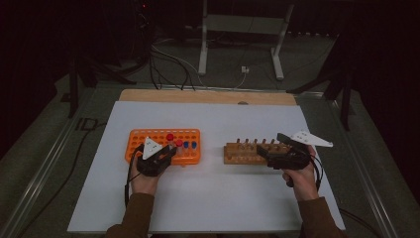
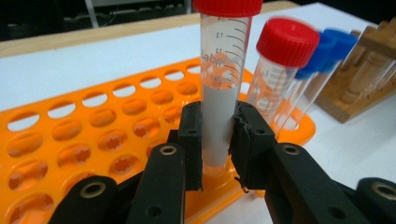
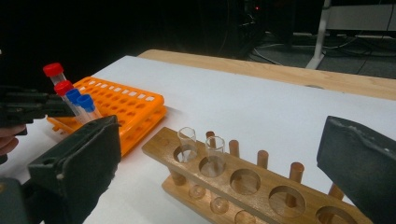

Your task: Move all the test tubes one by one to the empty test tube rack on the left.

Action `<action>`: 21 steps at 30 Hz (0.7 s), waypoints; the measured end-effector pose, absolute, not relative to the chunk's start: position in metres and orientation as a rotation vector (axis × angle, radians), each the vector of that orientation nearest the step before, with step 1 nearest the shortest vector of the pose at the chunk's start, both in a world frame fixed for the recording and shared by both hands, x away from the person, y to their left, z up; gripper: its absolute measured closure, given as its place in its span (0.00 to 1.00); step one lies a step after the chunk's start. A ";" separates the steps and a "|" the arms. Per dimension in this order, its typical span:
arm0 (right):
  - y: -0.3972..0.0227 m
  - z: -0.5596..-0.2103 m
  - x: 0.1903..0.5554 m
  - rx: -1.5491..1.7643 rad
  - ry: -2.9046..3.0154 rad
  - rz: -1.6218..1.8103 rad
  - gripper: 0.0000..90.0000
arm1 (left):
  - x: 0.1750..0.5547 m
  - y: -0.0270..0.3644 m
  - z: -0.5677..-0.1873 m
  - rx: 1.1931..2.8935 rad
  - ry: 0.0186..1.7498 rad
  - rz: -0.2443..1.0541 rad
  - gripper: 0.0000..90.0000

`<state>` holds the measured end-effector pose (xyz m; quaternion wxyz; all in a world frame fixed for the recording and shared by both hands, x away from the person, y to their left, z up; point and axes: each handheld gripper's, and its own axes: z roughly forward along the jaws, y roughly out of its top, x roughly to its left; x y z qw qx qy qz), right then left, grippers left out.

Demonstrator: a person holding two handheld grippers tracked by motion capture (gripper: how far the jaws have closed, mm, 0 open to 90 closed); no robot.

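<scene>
Item 1: clear plastic tube with red screw cap [image 2: 223, 88], upright, foot at the orange perforated plastic rack [image 2: 93, 135], pinched by your left tongs [image 2: 219, 135]. Right tongs [image 3: 224, 186] spread. Risk: tilt it and it likely jams or knocks the neighbouring red-capped tube [image 2: 280, 70].

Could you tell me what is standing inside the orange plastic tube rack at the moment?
The orange plastic tube rack holds a red-capped tube and two blue-capped tubes; another red-capped tube is clamped by the left gripper, whose jaws hide its bottom.

Scale numerals 13, 12 on tube [image 2: 223, 79]
</scene>
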<state>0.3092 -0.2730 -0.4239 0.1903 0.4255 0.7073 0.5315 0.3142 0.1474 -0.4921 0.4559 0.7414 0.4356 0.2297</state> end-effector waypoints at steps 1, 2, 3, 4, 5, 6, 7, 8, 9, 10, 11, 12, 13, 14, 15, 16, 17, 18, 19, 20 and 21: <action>-0.273 -0.424 0.309 1.197 1.988 1.492 0.00 | 0.314 0.147 -0.493 1.837 1.080 0.563 0.84; -0.273 -0.424 0.309 1.197 1.989 1.491 0.00 | 0.315 0.147 -0.494 1.840 1.085 0.557 0.84; -0.273 -0.424 0.310 1.198 1.988 1.489 0.00 | 0.315 0.147 -0.495 1.846 1.089 0.554 0.84; -0.273 -0.424 0.310 1.192 1.989 1.480 0.00 | 0.315 0.147 -0.496 1.854 1.091 0.552 0.84; -0.272 -0.425 0.310 1.189 1.992 1.471 0.00 | 0.315 0.146 -0.497 1.861 1.094 0.554 0.84; -0.271 -0.425 0.310 1.186 1.995 1.461 0.00 | 0.315 0.145 -0.497 1.866 1.096 0.555 0.84; -0.271 -0.425 0.310 1.179 1.997 1.453 0.00 | 0.315 0.145 -0.497 1.871 1.099 0.556 0.84; -0.271 -0.425 0.310 1.178 1.998 1.449 0.00 | 0.315 0.144 -0.498 1.878 1.099 0.558 0.84; -0.271 -0.425 0.310 1.179 1.997 1.446 0.00 | 0.315 0.144 -0.498 1.880 1.098 0.559 0.84; -0.271 -0.425 0.310 1.180 1.997 1.442 0.00 | 0.315 0.144 -0.498 1.881 1.100 0.558 0.84; -0.271 -0.426 0.310 1.181 1.999 1.438 0.00 | 0.315 0.144 -0.498 1.882 1.100 0.558 0.84; -0.271 -0.426 0.311 1.181 2.002 1.438 0.00 | 0.314 0.144 -0.498 1.882 1.100 0.560 0.84; -0.271 -0.426 0.311 1.186 2.004 1.436 0.00 | 0.314 0.144 -0.498 1.884 1.099 0.563 0.84; -0.272 -0.427 0.312 1.184 2.006 1.436 0.00 | 0.314 0.143 -0.498 1.886 1.098 0.565 0.84; -0.272 -0.427 0.312 1.186 2.008 1.438 0.01 | 0.314 0.143 -0.498 1.886 1.098 0.566 0.84; -0.272 -0.427 0.312 1.190 2.008 1.440 0.02 | 0.314 0.143 -0.498 1.888 1.097 0.567 0.84; -0.272 -0.428 0.313 1.190 2.007 1.439 0.02 | 0.313 0.143 -0.498 1.889 1.098 0.568 0.84; -0.272 -0.428 0.313 1.189 2.009 1.436 0.02 | 0.313 0.143 -0.498 1.891 1.098 0.569 0.84; -0.272 -0.428 0.313 1.191 2.010 1.432 0.02 | 0.313 0.143 -0.498 1.891 1.099 0.570 0.84; -0.271 -0.429 0.313 1.191 2.011 1.429 0.02 | 0.313 0.143 -0.497 1.891 1.099 0.570 0.84; -0.271 -0.429 0.314 1.188 2.015 1.425 0.02 | 0.312 0.143 -0.497 1.891 1.098 0.570 0.83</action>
